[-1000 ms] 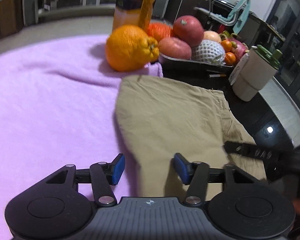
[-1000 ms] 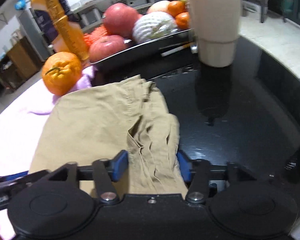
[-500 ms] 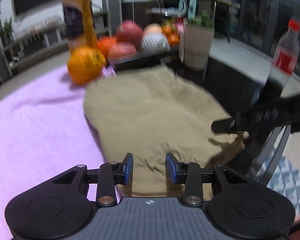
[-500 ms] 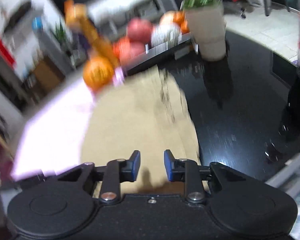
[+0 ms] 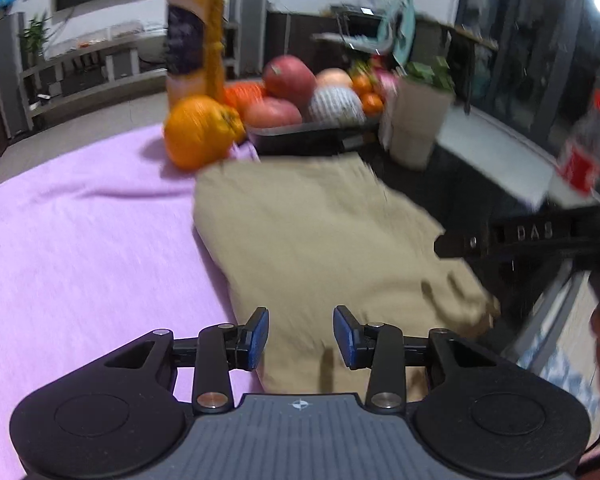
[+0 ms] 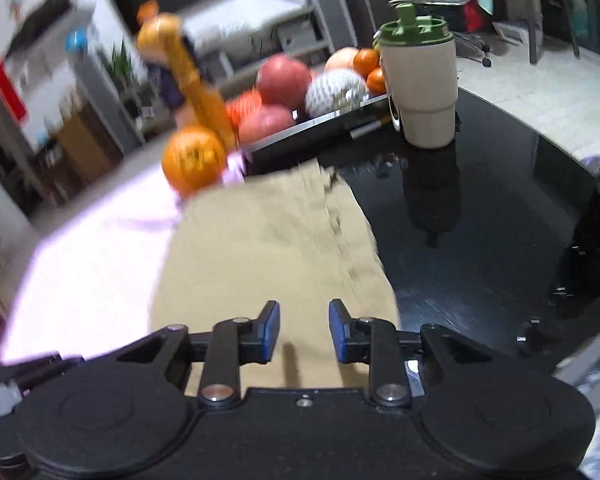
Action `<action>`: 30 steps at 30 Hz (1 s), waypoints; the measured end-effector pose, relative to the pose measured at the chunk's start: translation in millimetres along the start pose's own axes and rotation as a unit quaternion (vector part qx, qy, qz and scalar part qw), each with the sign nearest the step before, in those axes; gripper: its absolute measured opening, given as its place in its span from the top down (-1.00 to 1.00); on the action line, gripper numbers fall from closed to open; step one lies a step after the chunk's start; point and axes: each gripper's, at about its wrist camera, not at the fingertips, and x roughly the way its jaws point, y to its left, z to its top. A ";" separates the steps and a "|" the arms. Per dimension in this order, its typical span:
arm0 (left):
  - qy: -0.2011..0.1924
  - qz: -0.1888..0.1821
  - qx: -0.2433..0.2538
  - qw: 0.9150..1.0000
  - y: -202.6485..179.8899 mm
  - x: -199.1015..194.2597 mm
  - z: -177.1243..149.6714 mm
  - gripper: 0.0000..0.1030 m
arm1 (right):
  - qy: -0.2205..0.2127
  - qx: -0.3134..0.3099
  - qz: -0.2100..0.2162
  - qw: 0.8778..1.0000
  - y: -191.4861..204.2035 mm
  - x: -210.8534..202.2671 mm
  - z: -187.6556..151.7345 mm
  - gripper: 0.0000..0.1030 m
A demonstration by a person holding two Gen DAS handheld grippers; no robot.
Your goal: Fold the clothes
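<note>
A folded khaki garment point(image 5: 320, 240) lies half on a purple cloth point(image 5: 80, 248) and half on a black glossy table point(image 6: 480, 240). It also shows in the right wrist view point(image 6: 268, 248). My left gripper point(image 5: 300, 336) is open and empty, raised above the garment's near edge. My right gripper point(image 6: 302, 330) is open and empty, raised above the garment's near right part. The right gripper's finger shows at the right of the left wrist view point(image 5: 520, 236).
A large orange point(image 5: 200, 136), a tall orange bottle point(image 5: 196, 36) and a fruit tray point(image 5: 312, 128) stand behind the garment. A beige cup with a green lid point(image 6: 424, 88) and a red-label bottle point(image 5: 584, 148) stand to the right. The table's edge is at the near right.
Both grippers have pulled back and risen from the garment. Their jaws narrowed half a second ago and are wider again now. The garment lies flatter.
</note>
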 end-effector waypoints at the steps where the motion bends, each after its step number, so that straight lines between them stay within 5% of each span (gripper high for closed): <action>1: 0.000 0.004 -0.001 1.000 0.2 4.2 5.1 0.27 | -0.004 0.014 0.010 1.000 -1.2 3.9 4.8 0.50; 6: 0.033 0.002 0.015 0.999 -12.7 42.1 10.1 0.31 | 0.032 0.020 0.030 0.999 6.2 39.6 15.6 0.52; 8: 0.034 0.015 0.045 0.998 -24.1 48.8 0.9 0.31 | 0.088 -0.010 -0.017 0.996 13.4 53.4 7.3 0.57; 11: 0.039 0.033 0.052 0.997 -31.4 45.1 -1.3 0.31 | 0.094 -0.046 -0.059 0.993 17.7 48.2 0.9 0.64; 14: 0.048 0.034 0.036 0.998 -30.6 32.2 -0.1 0.31 | 0.075 -0.036 -0.049 0.995 13.8 17.9 -4.3 0.59; 17: 0.064 0.030 0.029 0.997 -31.3 27.0 -7.8 0.31 | 0.070 -0.040 -0.043 0.996 10.4 0.5 -12.5 0.30; 24: 0.085 0.046 0.028 0.995 -33.0 32.5 -13.3 0.20 | 0.094 -0.036 -0.059 0.993 8.5 13.0 -12.1 0.27; 26: 0.091 0.049 0.025 0.994 -32.7 26.6 -11.0 0.20 | 0.081 -0.030 -0.052 0.995 9.8 8.9 -9.8 0.16; 30: 0.103 0.048 0.008 0.994 -32.8 3.9 -6.0 0.06 | 0.015 -0.004 -0.027 1.000 18.0 -15.0 -4.2 -0.62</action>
